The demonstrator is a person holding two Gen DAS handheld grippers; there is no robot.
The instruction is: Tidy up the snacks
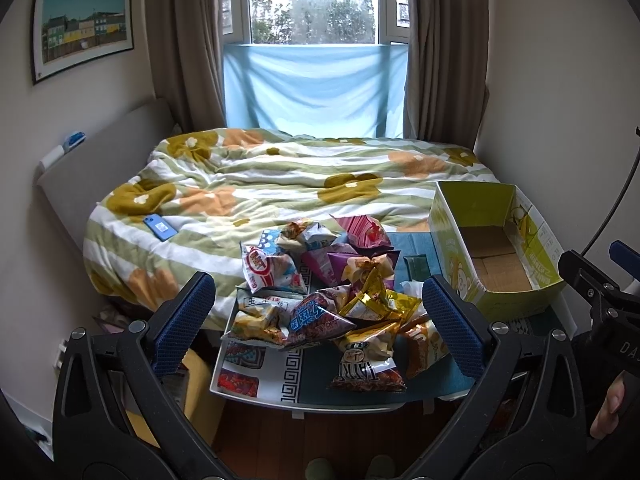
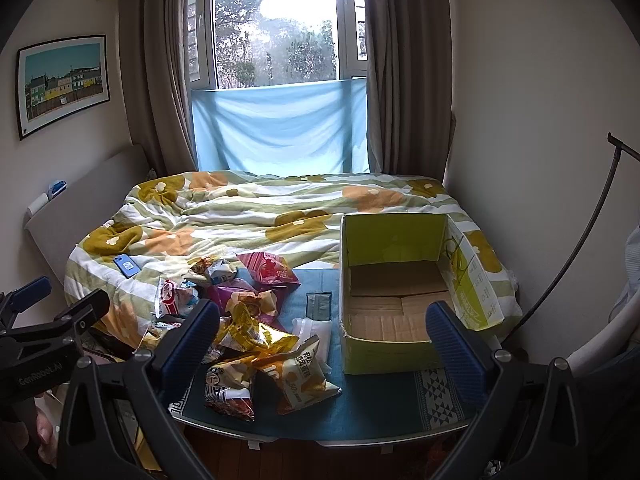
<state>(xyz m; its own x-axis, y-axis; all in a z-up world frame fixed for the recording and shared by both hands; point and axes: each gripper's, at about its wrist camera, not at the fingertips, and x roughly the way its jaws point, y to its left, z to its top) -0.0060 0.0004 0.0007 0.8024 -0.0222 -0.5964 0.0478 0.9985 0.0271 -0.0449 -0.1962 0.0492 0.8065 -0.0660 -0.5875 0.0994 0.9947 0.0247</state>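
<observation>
Snack packets [image 1: 320, 300] [image 2: 256, 340] were heaped loose on left part of desk [image 1: 360, 394] [image 2: 380, 408], some overlapping. Green cardboard box [image 1: 500, 248] [image 2: 400, 280] was stood open-topped on desk's right part, just beside heap, nothing seen inside. Blue phone [image 1: 162, 227] [image 2: 127, 266] was laid on floral quilt [image 1: 280, 176] [image 2: 248, 216] behind. Left hand-held gripper [image 1: 320, 316] was held above heap, fingers apart, nothing gripped. Right hand-held gripper [image 2: 324, 340] was held before box, fingers apart, nothing gripped.

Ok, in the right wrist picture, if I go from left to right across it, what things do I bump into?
Framed picture → blue phone on the bed → pink snack bag → small teal pouch → green cardboard box, open and with nothing in it → thin black cable by the wall.
</observation>
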